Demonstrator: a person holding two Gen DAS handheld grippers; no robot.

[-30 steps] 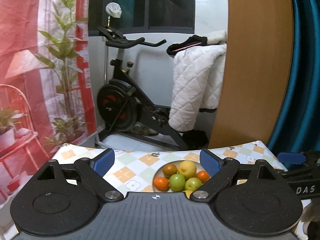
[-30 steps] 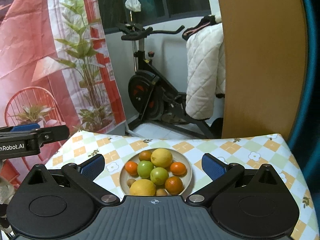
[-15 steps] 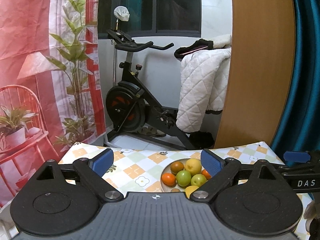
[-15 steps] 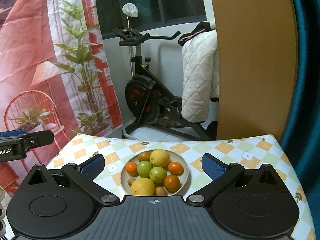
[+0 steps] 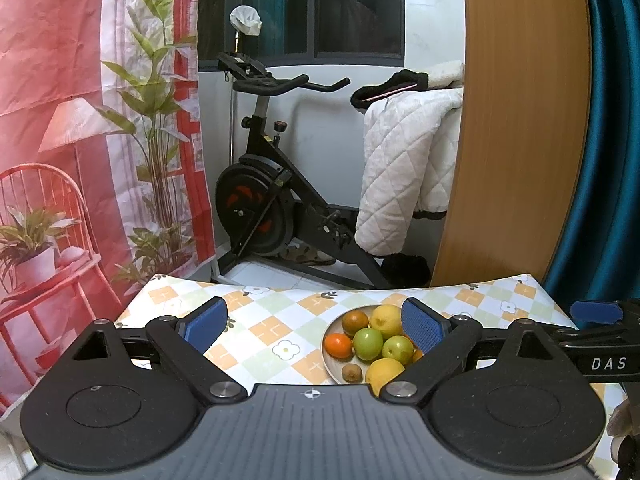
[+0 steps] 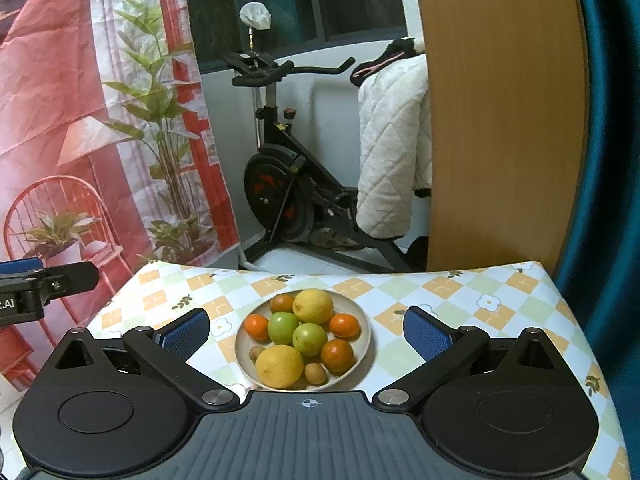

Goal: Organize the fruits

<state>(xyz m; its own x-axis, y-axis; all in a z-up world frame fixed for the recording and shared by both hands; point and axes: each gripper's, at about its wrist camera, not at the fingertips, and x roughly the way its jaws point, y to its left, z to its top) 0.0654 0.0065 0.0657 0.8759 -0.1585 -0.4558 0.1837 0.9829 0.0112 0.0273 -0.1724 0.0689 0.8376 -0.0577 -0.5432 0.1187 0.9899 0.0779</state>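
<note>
- 2 grippers are hovering at the near edge of the checked tablecloth, both facing the plate, the landmark for everything below.
- Nearest, the right gripper is hanging directly in front of the plate with its blue pads spread wide and gripping nothing; the plate is showing in the gap between them.
- To the left of the plate, the left gripper is also standing wide apart and empty, its right pad overlapping the plate's right side in the left wrist view.
- On the plate, 2 lemons are sitting, 1 at the near edge and 1 at the far edge.
- Between them, 2 green apples are lying side by side at the plate's middle.
- Around these, 4 orange fruits and 2 small brown kiwis are filling the rim.
- Behind the plate, past the table's far edge, an exercise bike is standing with a white quilted blanket hanging at its right.
- Far left of the plate, a red printed backdrop is hanging.
</note>
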